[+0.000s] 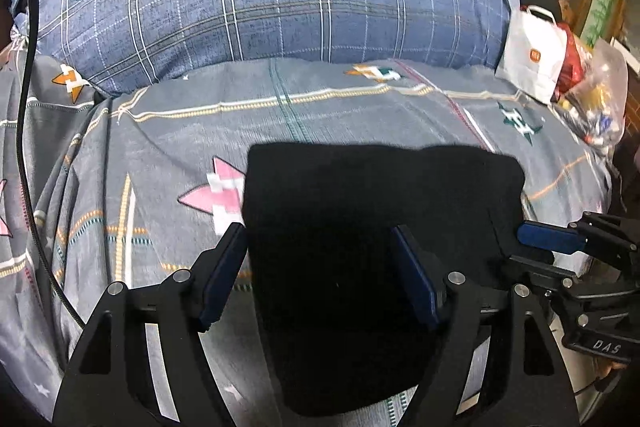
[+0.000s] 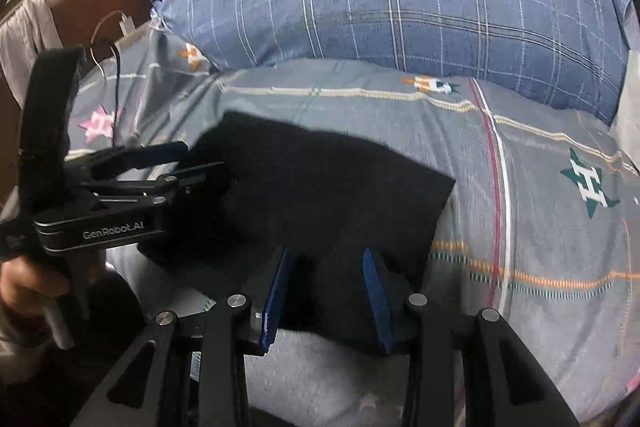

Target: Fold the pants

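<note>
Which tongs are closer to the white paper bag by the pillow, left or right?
Right. The right tongs sit at the pants' edge on the white paper bag's side; the left tongs straddle the pants, farther away.

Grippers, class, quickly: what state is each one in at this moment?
Left gripper: open, jaws spread either side of the black pants, not clamped.
Right gripper: partly open around the pants' edge; whether it grips cannot be told.
</note>
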`<state>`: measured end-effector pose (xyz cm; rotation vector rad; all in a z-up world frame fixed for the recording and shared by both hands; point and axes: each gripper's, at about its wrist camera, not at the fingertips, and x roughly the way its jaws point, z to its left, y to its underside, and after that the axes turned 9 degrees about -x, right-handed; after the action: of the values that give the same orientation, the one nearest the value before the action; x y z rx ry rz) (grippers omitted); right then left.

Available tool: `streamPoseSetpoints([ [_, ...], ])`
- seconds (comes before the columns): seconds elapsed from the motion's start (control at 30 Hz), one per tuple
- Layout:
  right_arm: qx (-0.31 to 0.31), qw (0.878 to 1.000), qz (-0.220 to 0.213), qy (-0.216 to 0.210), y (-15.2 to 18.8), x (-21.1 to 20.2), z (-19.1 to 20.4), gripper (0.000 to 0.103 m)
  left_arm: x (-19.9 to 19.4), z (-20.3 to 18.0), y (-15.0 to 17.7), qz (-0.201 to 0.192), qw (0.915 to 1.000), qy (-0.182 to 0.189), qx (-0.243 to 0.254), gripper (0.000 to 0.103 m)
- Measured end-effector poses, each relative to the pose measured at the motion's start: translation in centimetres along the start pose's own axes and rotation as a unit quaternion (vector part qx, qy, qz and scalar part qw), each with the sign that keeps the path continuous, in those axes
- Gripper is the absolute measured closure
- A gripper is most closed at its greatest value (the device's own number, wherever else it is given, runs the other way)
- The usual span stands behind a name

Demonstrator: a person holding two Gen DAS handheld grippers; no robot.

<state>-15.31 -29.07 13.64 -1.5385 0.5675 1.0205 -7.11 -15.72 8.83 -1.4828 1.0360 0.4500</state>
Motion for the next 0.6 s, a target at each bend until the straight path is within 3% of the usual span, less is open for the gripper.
streamPoseSetpoints([
  [0.1,-0.001,1.0,0.017,0.007,1.3,0.7,0.4,0.066,0.4,-0.3,0.5,0.002,1.0,-0.006,-0.001,0.028],
  [0.33,0.026,1.0,0.009,0.008,1.9,0.1,0.3,0.066,0.2,-0.1,0.8,0.0,1.0,-0.008,-0.005,0.028],
  [0.6,0.061,0.997,-0.045,0.006,-0.1,-1.7,-0.6,0.065,-1.3,-0.2,0.5,-0.016,0.9998,-0.015,0.002,0.028],
])
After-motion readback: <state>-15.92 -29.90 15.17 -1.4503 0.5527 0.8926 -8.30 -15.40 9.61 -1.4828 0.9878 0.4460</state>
